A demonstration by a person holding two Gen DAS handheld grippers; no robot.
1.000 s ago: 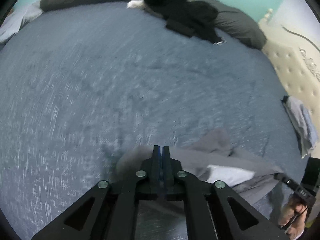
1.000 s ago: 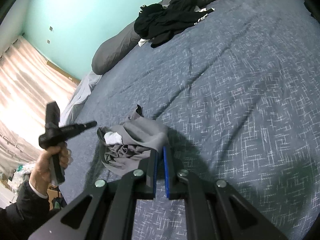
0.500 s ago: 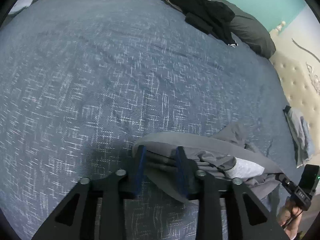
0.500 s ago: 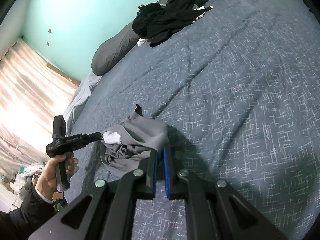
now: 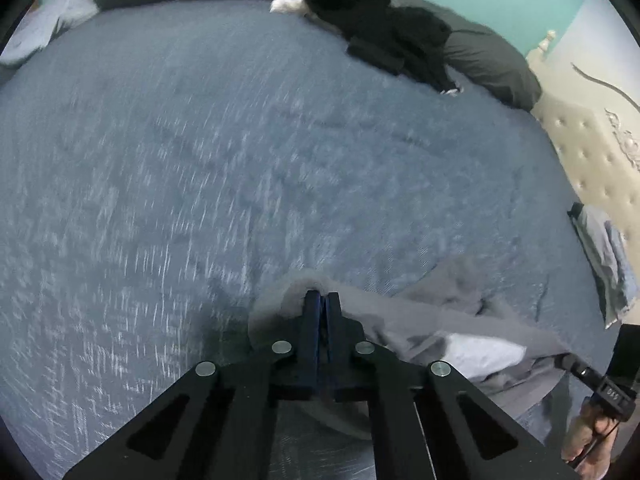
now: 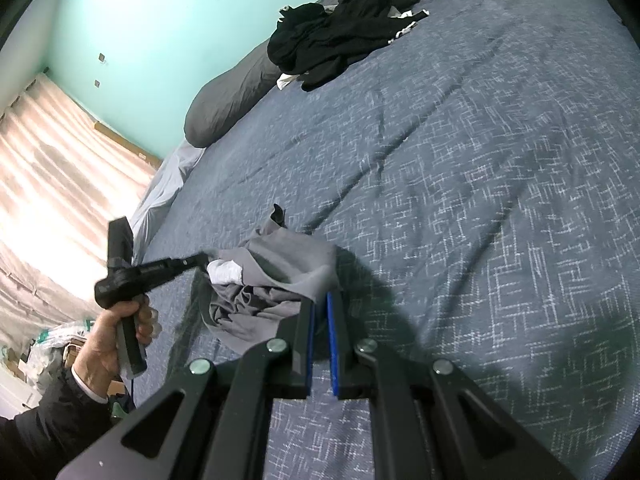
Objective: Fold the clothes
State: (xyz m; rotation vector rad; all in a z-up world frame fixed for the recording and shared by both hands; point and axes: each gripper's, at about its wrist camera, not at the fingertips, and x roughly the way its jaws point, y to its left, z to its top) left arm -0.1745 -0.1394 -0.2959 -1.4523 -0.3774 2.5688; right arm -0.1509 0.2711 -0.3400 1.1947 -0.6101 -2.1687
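A crumpled grey garment [image 5: 440, 312] with a white inner patch [image 5: 480, 352] lies on the blue bedspread [image 5: 240, 160]. My left gripper [image 5: 322, 298] is shut on its left fold. In the right wrist view the same grey garment [image 6: 288, 264] is bunched just ahead of my right gripper [image 6: 322, 298], which is shut on its near edge. A hand [image 6: 116, 328] holds the left gripper [image 6: 200, 258], whose tip touches the cloth beside the white patch [image 6: 226, 272]. The right gripper [image 5: 568, 364] shows at the lower right of the left wrist view.
A pile of black clothes [image 5: 384, 36] rests against long grey pillows [image 5: 492, 64] at the far end of the bed. Folded blue-grey clothes [image 5: 604, 256] lie by the tufted headboard [image 5: 592, 152]. Curtains [image 6: 52, 184] hang beyond the bed's left side.
Half a second ago my left gripper stood open over the garment's fold; now it is shut on it and raised a little. My right gripper has stayed shut on the garment.
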